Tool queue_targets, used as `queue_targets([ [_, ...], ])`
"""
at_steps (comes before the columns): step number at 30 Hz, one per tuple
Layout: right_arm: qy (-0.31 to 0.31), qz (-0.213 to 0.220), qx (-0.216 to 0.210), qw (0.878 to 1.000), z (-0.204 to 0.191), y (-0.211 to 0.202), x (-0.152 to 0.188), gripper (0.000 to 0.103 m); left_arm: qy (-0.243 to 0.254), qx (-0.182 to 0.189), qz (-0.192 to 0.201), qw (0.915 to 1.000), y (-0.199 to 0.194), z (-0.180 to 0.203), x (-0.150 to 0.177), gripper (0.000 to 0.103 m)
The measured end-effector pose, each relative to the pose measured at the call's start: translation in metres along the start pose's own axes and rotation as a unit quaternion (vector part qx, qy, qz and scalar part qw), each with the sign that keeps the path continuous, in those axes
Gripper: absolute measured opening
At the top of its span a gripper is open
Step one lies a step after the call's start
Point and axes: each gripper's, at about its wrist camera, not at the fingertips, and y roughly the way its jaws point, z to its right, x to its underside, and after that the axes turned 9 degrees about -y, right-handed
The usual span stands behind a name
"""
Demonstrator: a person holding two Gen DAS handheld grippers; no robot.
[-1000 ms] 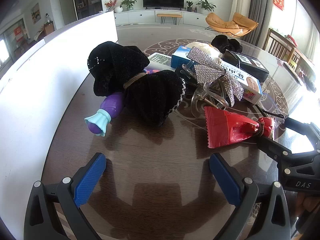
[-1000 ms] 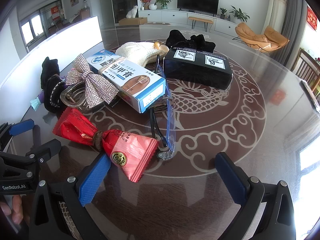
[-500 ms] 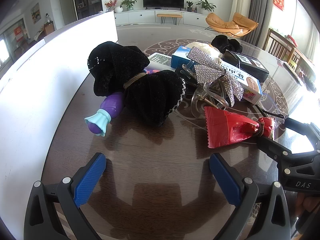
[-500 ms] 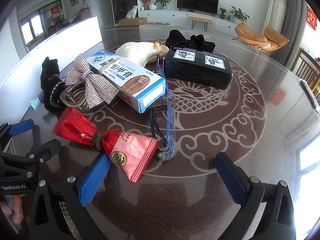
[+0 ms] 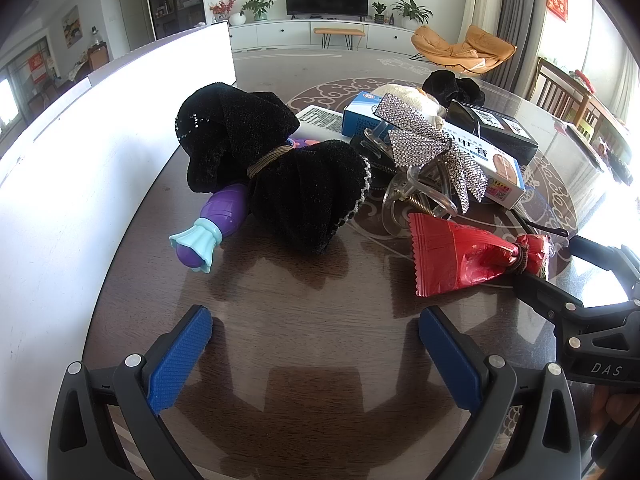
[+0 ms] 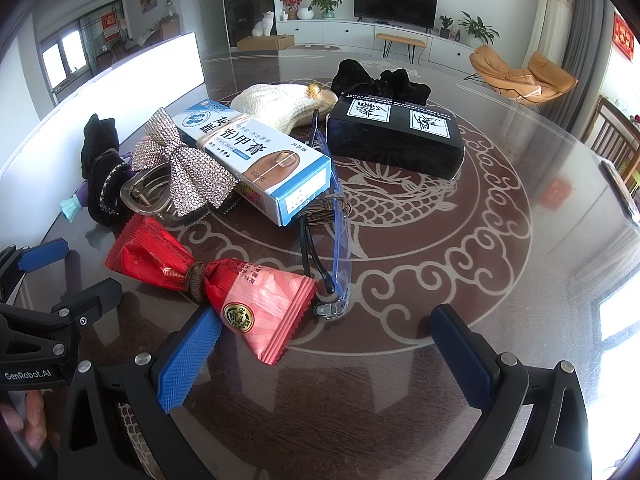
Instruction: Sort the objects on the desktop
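Left gripper (image 5: 316,346) released, empty, near black velvet bow (image 5: 276,168); right gripper (image 6: 326,354) released, empty, red snack packet (image 6: 212,280) touching its left finger.

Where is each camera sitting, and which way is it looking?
Left wrist: on the left gripper, low over the table, facing the black velvet bow; its blue fingers show.
Right wrist: on the right gripper, facing the red snack packet; fingers show.
Shared: packet, rhinestone bow, blue-white box.
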Motion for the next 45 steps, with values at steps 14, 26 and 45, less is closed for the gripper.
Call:
queue_targets([
  [14,0.0,0.0,0.0,1.0,0.0,0.0,0.0,0.103,0.0,0.0,0.0,1.0,0.0,0.0,0.0,0.103],
  [26,0.0,0.0,0.0,1.0,0.0,0.0,0.0,0.103,0.0,0.0,0.0,1.0,0.0,0.0,0.001,0.103],
  [45,0.002,0.002,-0.001,1.0,0.0,-0.002,0.002,0.103,-0.079,-0.011,0.001,0.9968,-0.006,-0.035,-0.008,0.103],
])
